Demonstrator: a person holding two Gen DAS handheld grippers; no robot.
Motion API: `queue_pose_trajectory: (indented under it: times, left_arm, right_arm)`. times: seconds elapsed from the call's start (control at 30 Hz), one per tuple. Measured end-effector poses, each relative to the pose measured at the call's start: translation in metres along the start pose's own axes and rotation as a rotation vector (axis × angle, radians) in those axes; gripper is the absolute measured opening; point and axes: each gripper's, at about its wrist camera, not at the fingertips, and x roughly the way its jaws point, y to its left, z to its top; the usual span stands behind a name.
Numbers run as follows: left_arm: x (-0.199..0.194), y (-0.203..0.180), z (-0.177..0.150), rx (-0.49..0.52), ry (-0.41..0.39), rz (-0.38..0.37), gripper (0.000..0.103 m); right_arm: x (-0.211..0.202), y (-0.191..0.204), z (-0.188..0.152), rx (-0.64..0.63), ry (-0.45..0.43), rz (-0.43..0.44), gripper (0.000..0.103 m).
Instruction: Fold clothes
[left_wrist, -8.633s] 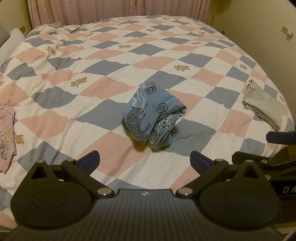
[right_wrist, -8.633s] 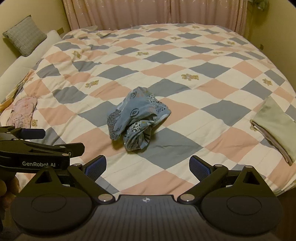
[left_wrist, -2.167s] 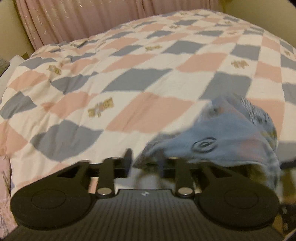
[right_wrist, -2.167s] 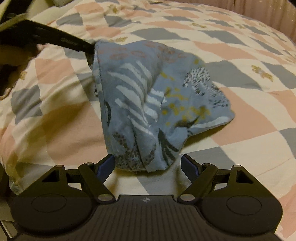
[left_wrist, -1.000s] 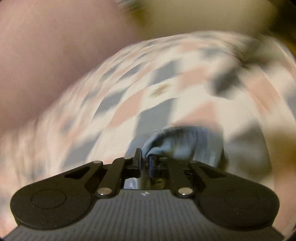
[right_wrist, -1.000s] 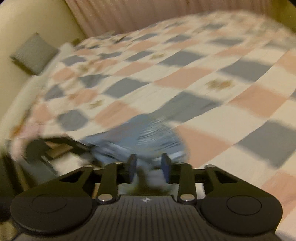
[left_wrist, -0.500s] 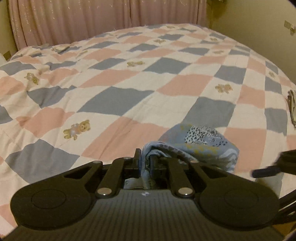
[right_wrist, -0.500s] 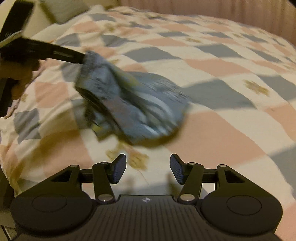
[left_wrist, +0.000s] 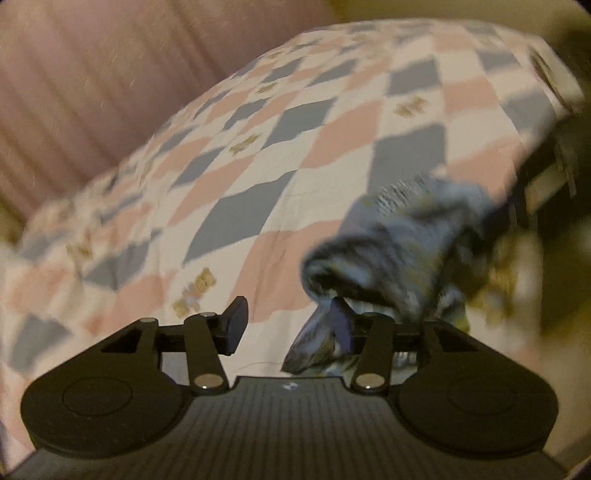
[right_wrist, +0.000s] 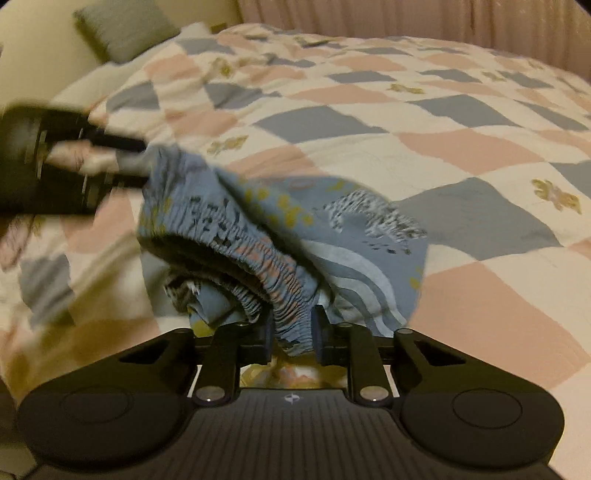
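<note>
A blue patterned garment (right_wrist: 295, 236) with an elastic waistband hangs above the checkered quilt (right_wrist: 461, 147). My right gripper (right_wrist: 291, 332) is shut on the waistband. In the left wrist view my left gripper (left_wrist: 288, 325) stands open; the garment (left_wrist: 399, 251) drapes over its right finger (left_wrist: 341, 325), and nothing is between the fingers. The left gripper (right_wrist: 122, 166) also shows blurred at the garment's left edge in the right wrist view.
A pink curtain (left_wrist: 92, 92) hangs behind the bed. A grey cushion (right_wrist: 122, 27) lies at the head end. The bed's right edge (left_wrist: 546, 129) drops to a dark floor.
My left gripper has opened and let go of the garment's edge. My right gripper has closed on the waistband. The left view has swung and is blurred.
</note>
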Motion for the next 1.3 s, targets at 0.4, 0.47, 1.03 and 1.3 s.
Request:
queue_pose_trajectory:
  times: [0.4,0.47,1.03,1.3]
  left_arm:
    - [-0.004,-0.068,-0.001,0.512,-0.197,0.014,0.051]
    - [-0.004,-0.079,0.000,0.594,-0.228,0.016,0.051]
    - [-0.031,-0.081,0.023,0.203,-0.218,-0.063,0.059]
    - [-0.036,-0.140,0.021,0.073,-0.219,-0.183,0.059]
  right_arm:
    - [-0.059,-0.030,0.034,0.054,-0.041,-0.012,0.016]
    - [-0.063,-0.033,0.039,0.071,-0.056,-0.006,0.016]
    - [-0.122,-0.067,0.070,0.197,-0.171,-0.083,0.010]
    - [-0.139,-0.071,0.075,0.224,-0.208,-0.059,0.008]
